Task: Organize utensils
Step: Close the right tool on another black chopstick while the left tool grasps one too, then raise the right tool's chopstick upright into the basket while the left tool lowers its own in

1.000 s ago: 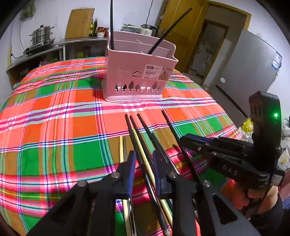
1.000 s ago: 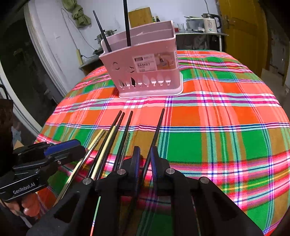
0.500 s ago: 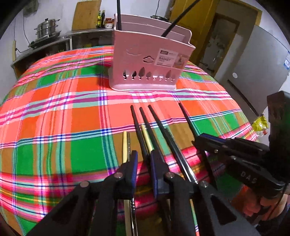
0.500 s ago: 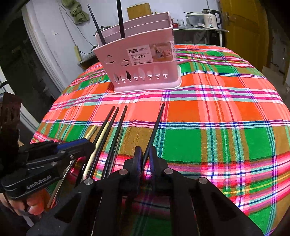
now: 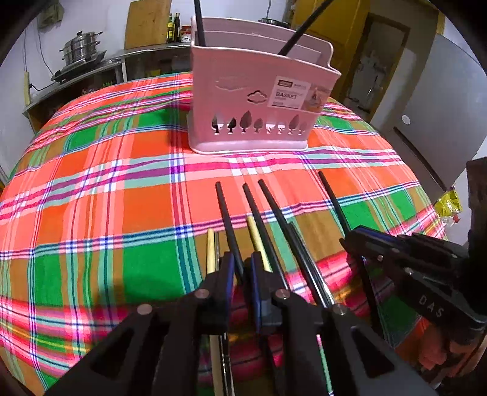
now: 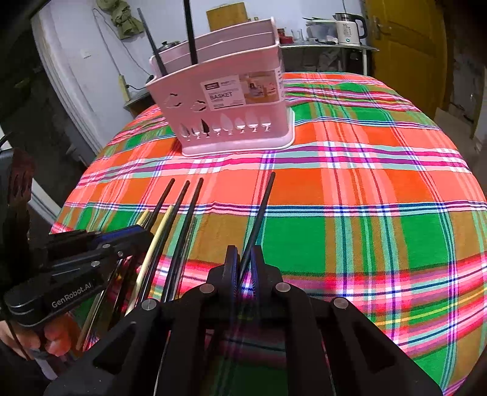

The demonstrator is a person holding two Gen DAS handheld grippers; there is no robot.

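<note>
Plaid-clothed table [image 5: 91, 189] bears pink basket [image 5: 258, 100] and chopsticks [image 5: 274, 219].

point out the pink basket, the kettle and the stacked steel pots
pink basket [image 6: 231, 121], right wrist view, on its front wall below the label
kettle [image 6: 345, 29], right wrist view, on its white body
stacked steel pots [image 5: 82, 48], left wrist view, on the side of the stack

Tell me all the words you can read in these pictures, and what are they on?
"BASKET": on the sticker of the pink basket; its smaller print is too blurred to read.
"GenRobot.AI": on the left gripper, seen in the right view.
"DAS": on the right gripper, seen in the left view.
</note>
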